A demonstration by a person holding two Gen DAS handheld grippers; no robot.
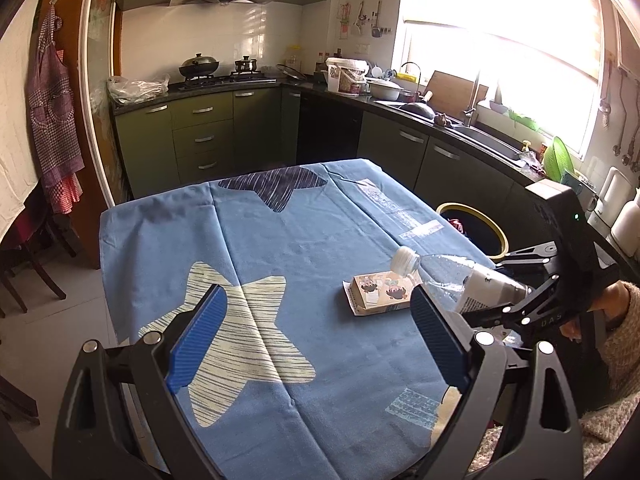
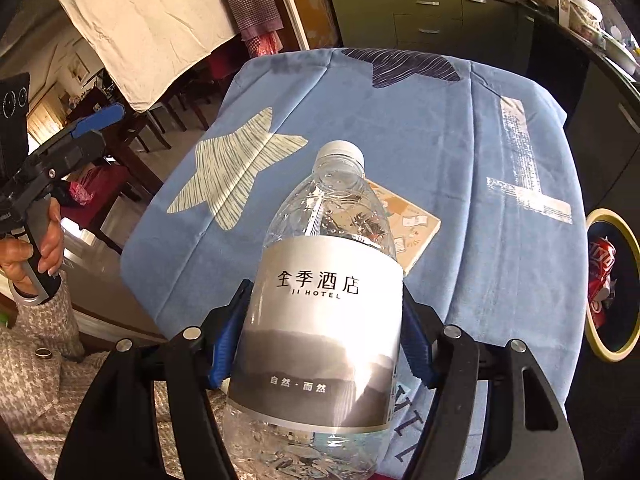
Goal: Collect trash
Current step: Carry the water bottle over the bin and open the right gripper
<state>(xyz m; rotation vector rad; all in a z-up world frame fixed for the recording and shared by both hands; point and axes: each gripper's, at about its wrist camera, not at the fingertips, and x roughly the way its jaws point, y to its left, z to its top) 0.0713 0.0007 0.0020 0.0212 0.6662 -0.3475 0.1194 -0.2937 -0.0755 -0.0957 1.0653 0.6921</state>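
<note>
Item one: plastic water bottle [image 2: 324, 300], clear, white cap, grey-and-white hotel label. It is being held off the table, the right gripper [image 2: 322, 336] pinching it across the labelled body, one blue pad [image 2: 224, 344] pressing each side. The capped end is pointing away from the gripper, out over the cloth.

Item two: small printed carton [image 1: 380, 294], cartoon figures on its face, lying flat on the tablecloth near the right-hand edge in the left wrist view. Nothing is touching it; the bottle's neck is passing above it.

Item three: trash bin [image 1: 490, 236], dark with a yellow rim, standing on the floor just beside the table's right side. A red wrapper [image 2: 600, 276] is showing inside it.

Item four: left gripper [image 1: 316, 340], hovering over the near part of the table with its jaws spread wide and nothing between the blue pads. A hand [image 2: 34, 248] is gripping its handle.

Item five: blue tablecloth [image 1: 312, 236] with star prints, covering the table.

Surroundings: green kitchen cabinets [image 1: 200, 136], a stove with a lidded wok [image 1: 199, 66], a sink under a bright window.
</note>
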